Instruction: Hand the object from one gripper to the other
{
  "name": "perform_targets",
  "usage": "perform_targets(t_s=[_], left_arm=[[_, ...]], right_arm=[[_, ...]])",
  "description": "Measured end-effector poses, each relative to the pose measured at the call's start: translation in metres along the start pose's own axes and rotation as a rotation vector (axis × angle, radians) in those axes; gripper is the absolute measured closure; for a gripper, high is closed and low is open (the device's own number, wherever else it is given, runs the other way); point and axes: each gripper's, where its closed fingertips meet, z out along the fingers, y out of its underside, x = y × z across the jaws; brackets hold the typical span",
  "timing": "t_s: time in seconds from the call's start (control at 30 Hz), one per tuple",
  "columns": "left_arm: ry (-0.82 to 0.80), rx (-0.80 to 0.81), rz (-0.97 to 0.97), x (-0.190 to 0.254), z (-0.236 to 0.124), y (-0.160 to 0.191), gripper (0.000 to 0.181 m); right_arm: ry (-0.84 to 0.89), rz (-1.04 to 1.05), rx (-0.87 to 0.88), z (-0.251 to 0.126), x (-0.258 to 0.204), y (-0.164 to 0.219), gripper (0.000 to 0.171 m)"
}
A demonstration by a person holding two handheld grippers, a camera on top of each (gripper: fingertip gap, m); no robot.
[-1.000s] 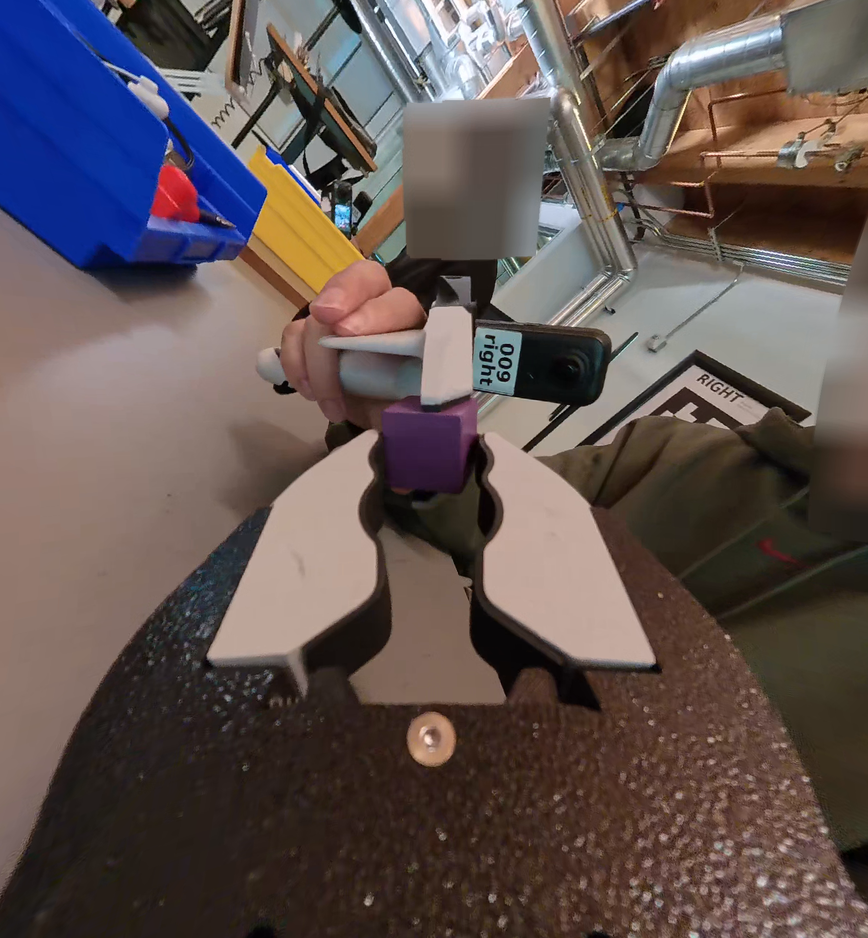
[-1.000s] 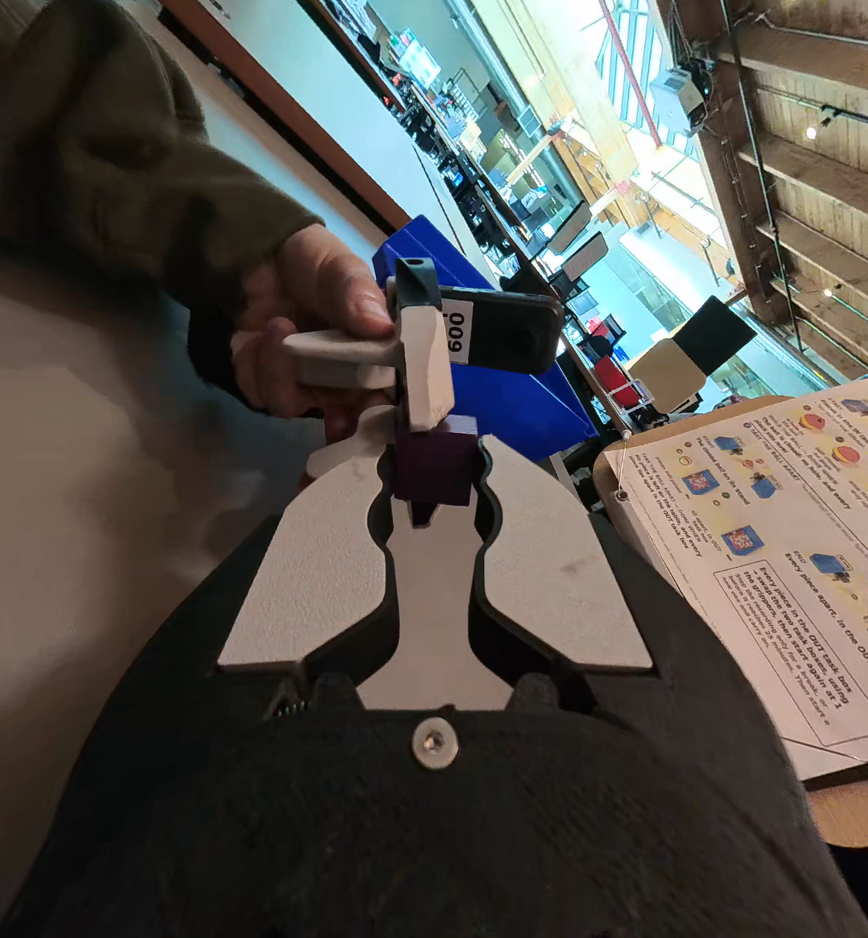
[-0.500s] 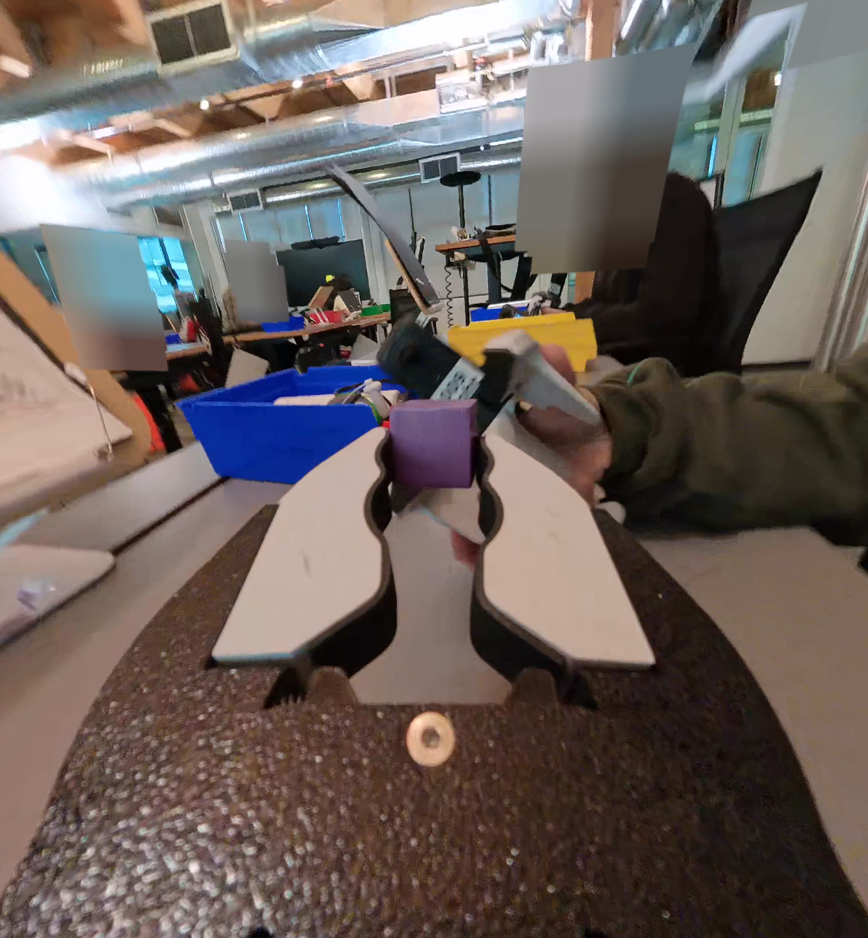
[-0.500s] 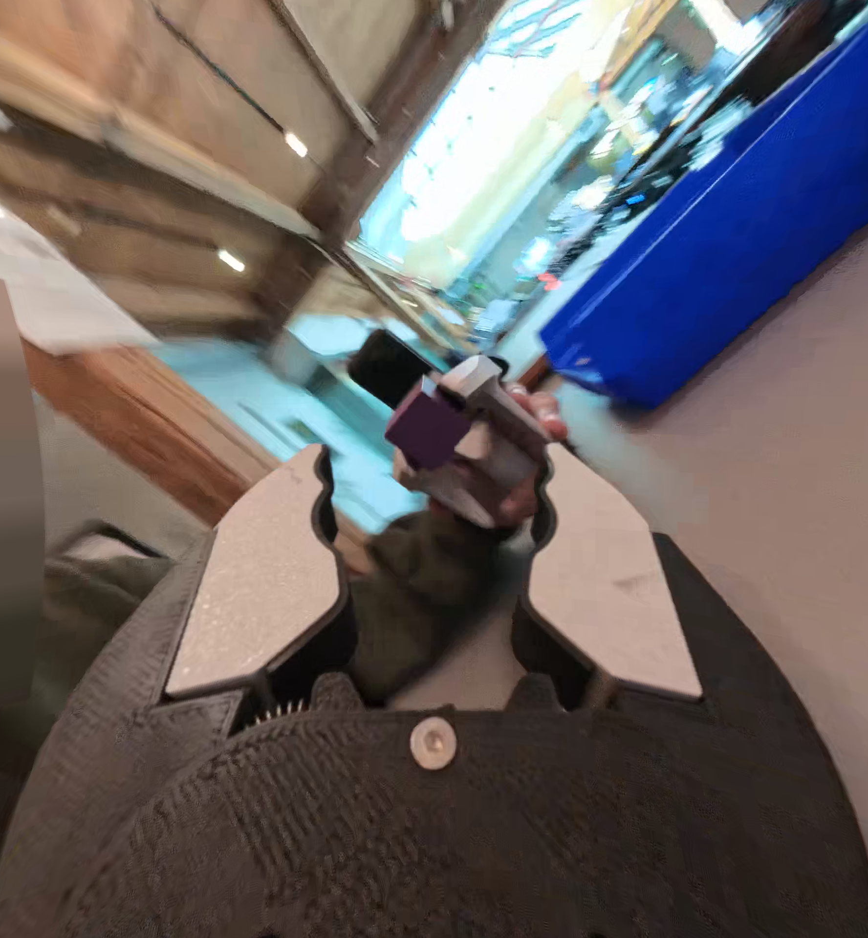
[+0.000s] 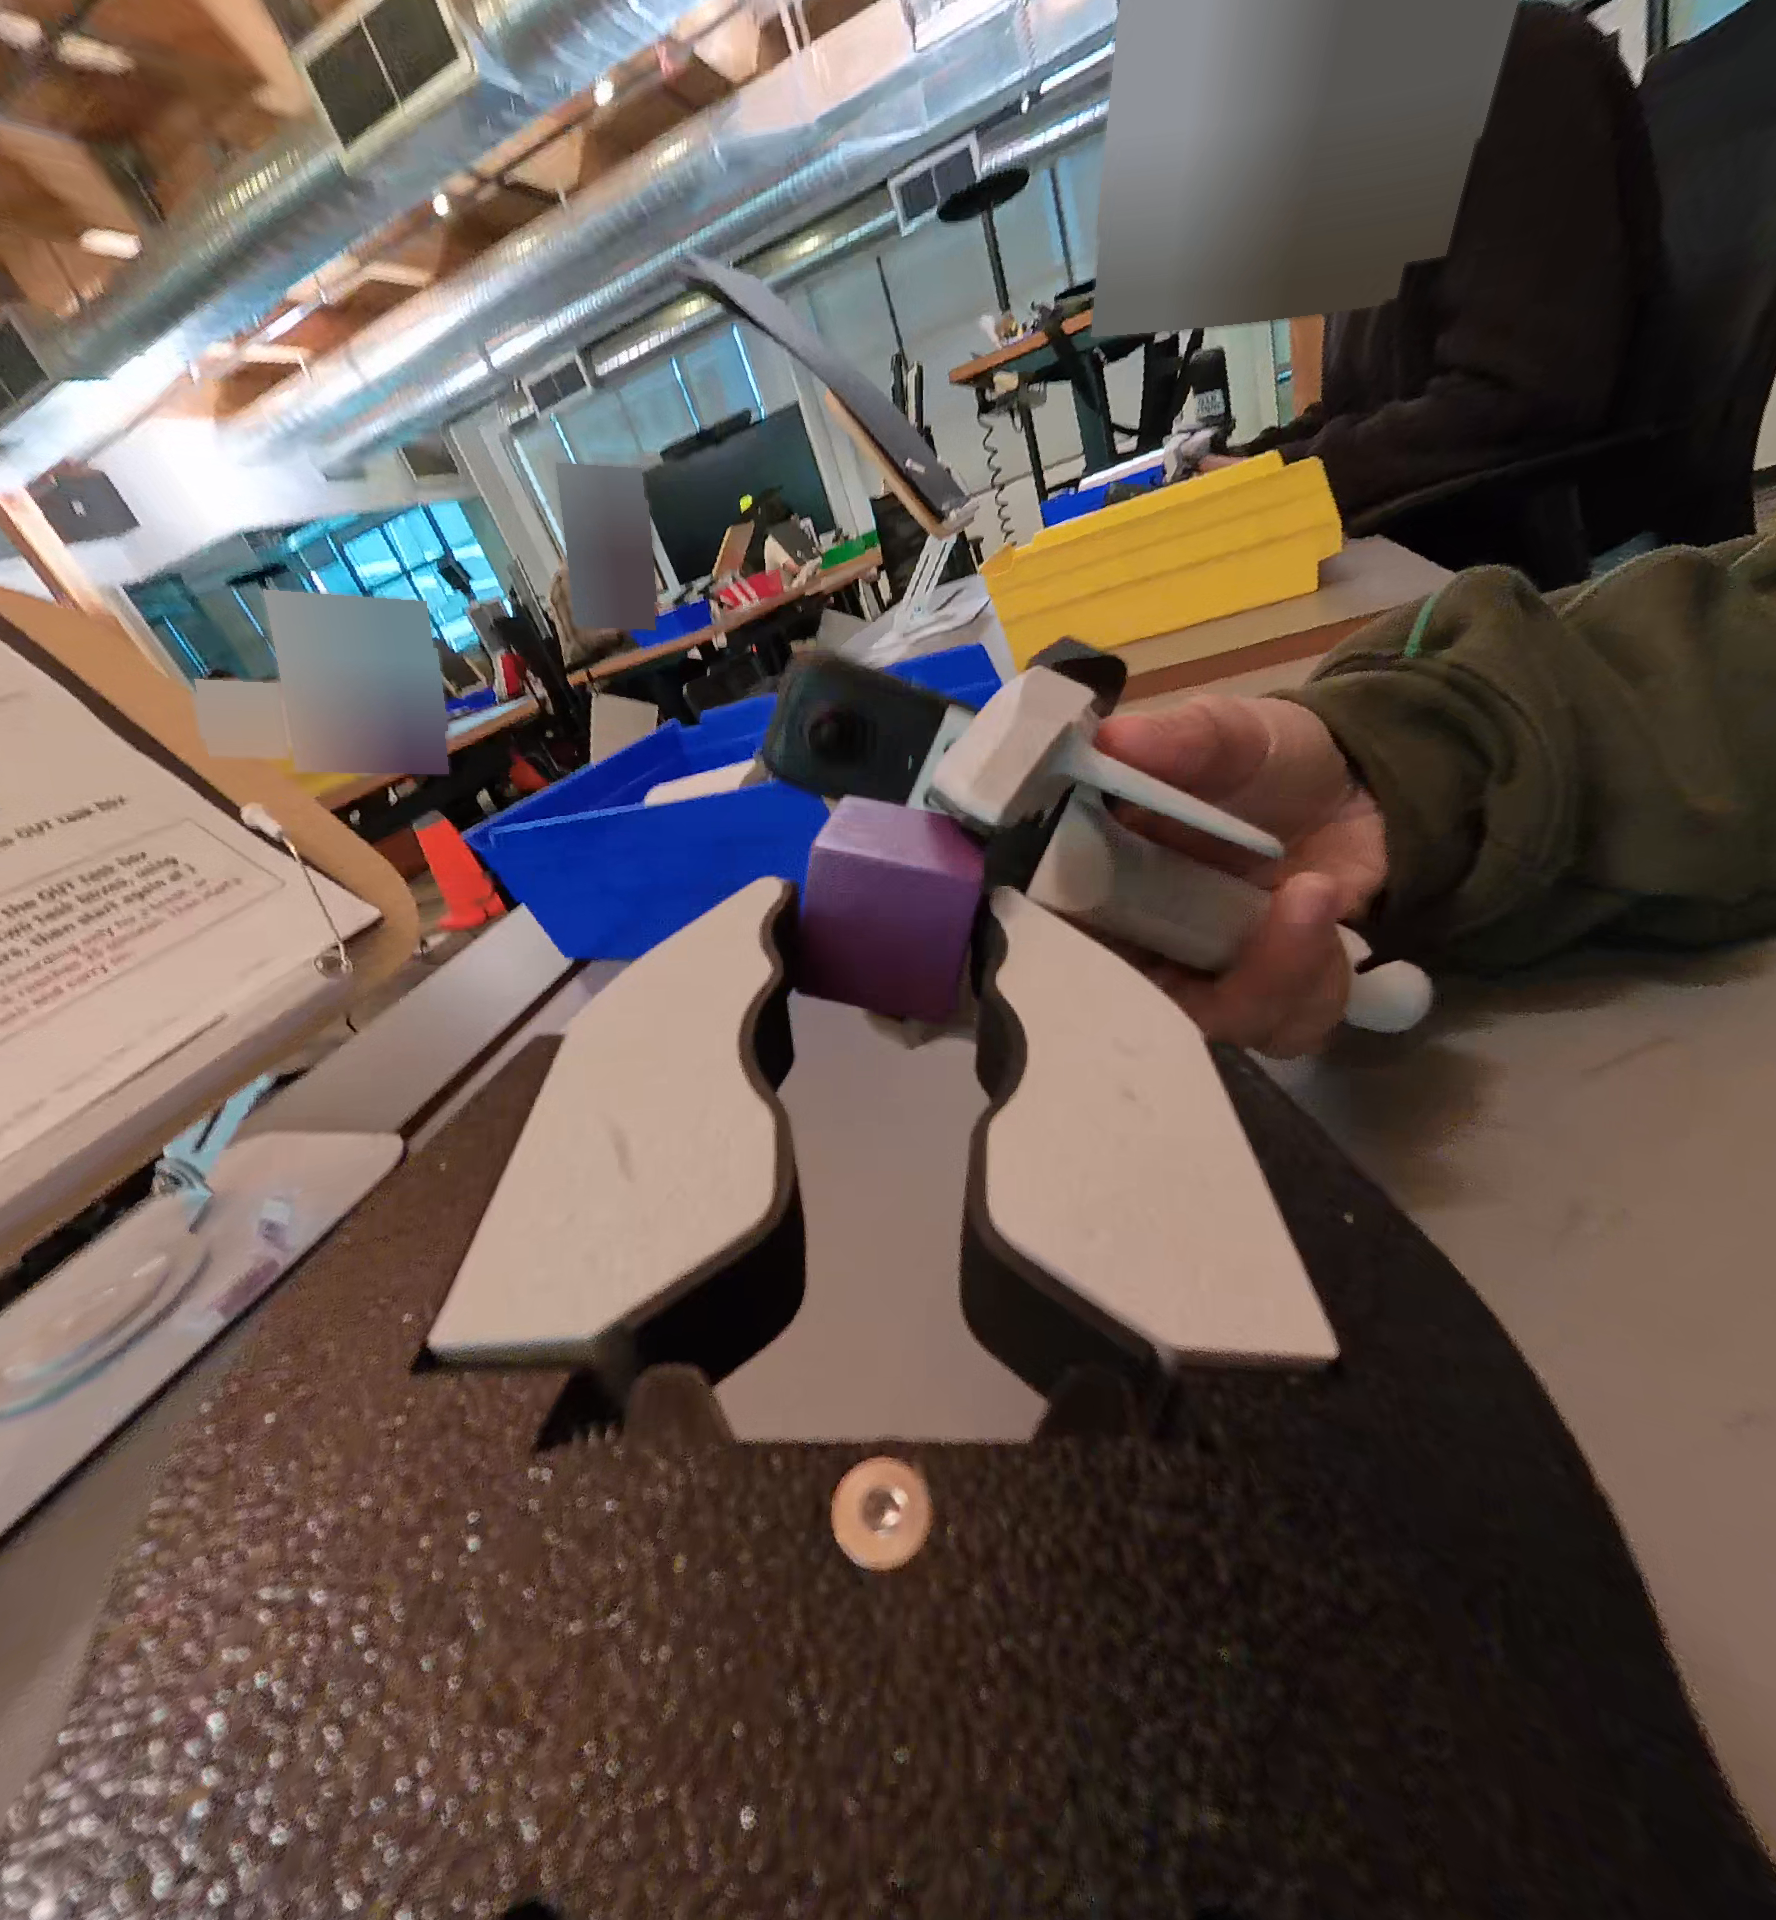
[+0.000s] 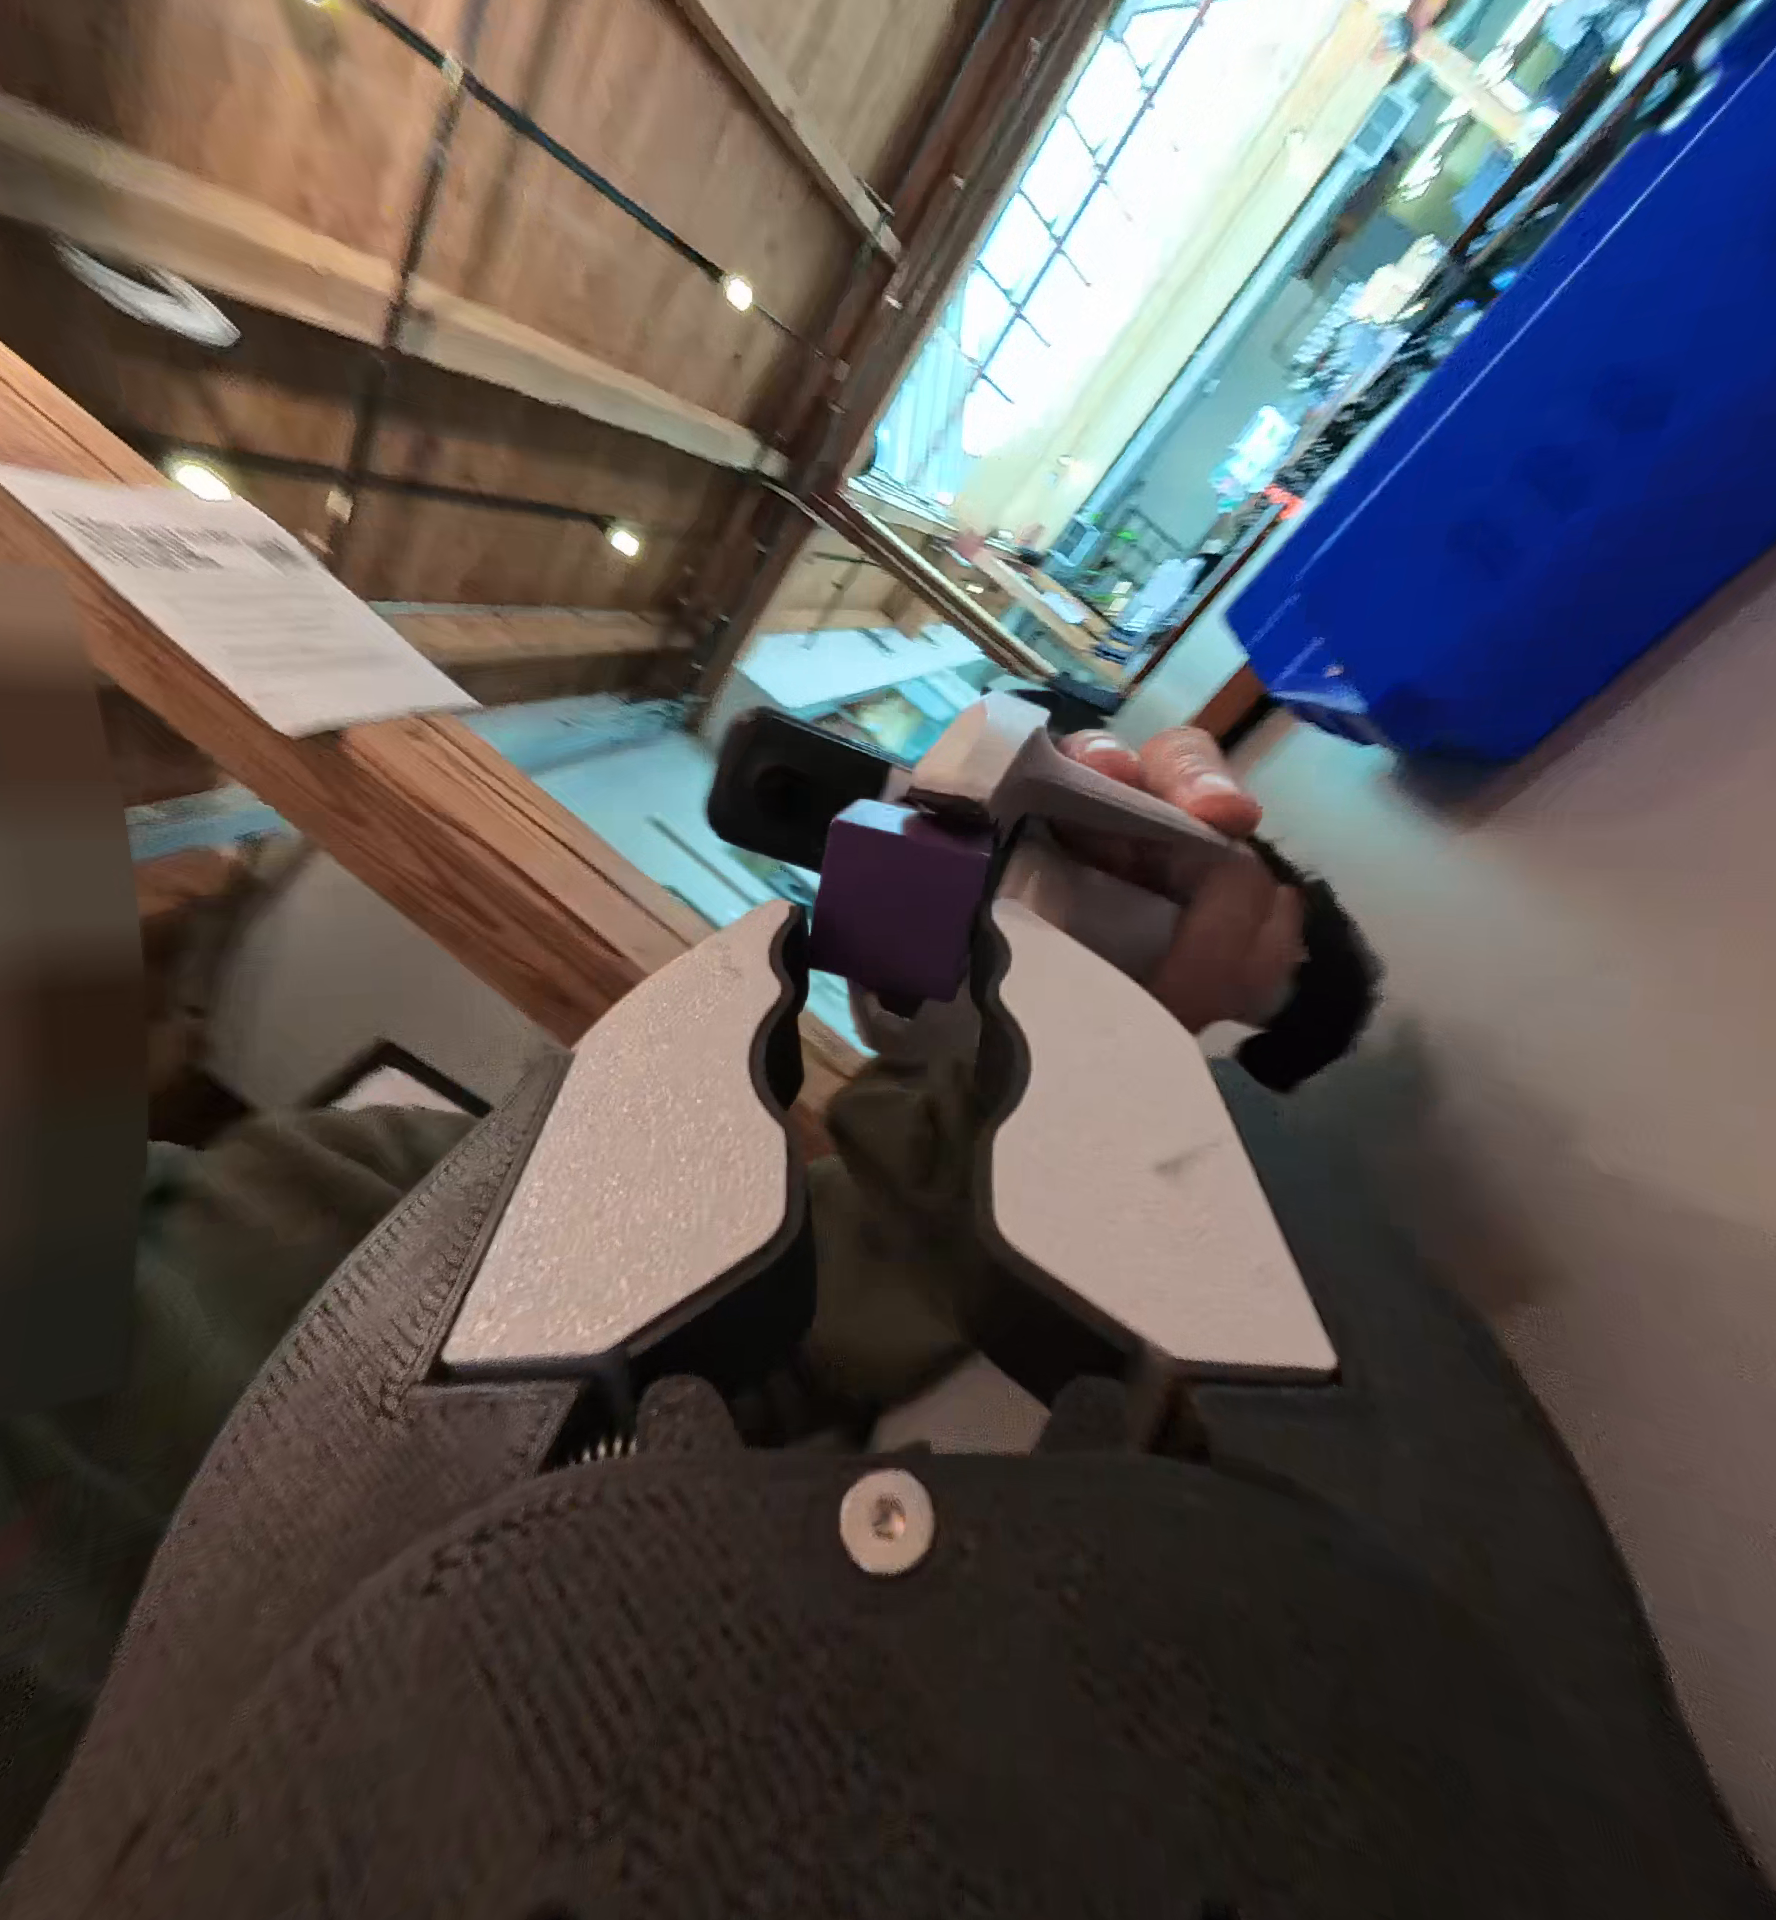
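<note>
Currently a purple cube (image 5: 889,920) is held above the grey counter (image 5: 1549,1122), pinched between the fingertips of the left gripper (image 5: 879,935), whose fingers are closed onto its sides. In the right wrist view the same cube (image 6: 899,914) is seen between the tips of the right gripper (image 6: 889,945), narrowed to its width; firm contact cannot be confirmed. A blue bin (image 5: 655,852) is seen behind, toward the counter's far edge.

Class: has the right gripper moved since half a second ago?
Yes. With the blue bin staying upper right, the right gripper went forward; its fingers now clamp the purple cube.
</note>
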Motion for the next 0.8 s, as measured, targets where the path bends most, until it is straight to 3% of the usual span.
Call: perform_targets(t_s=[0.13, 0.23, 0.3, 0.43, 0.57, 0.73, 0.8], left_arm=[[-0.05, -0.108, -0.09, -0.008, 0.0, 0.015, 0.131], [-0.066, -0.123, -0.28, -0.017, -0.005, 0.014, 0.115], [-0.068, -0.117, -0.444, -0.02, -0.005, 0.013, 0.115], [-0.055, -0.198, -0.663, -0.016, 0.001, 0.026, 0.118], [-0.067, -0.312, -0.698, -0.01, 0.005, 0.045, 0.125], [-0.096, -0.375, -0.6, -0.008, 0.007, 0.051, 0.154], [-0.097, -0.387, -0.58, -0.007, 0.007, 0.051, 0.154]], right_arm=[[0.278, -0.333, -0.079, -0.012, 0.02, -0.007, 0.141], [0.48, -0.593, -0.079, -0.027, 0.028, -0.026, 0.141], [0.623, -0.797, -0.136, -0.036, 0.034, -0.032, 0.142], [0.927, -1.327, -0.429, -0.049, 0.052, -0.031, 0.141], [1.009, -1.699, -0.664, -0.046, 0.061, -0.022, 0.142], [1.059, -1.897, -0.82, -0.042, 0.066, -0.017, 0.142], [1.068, -1.916, -0.834, -0.043, 0.065, -0.018, 0.142]])
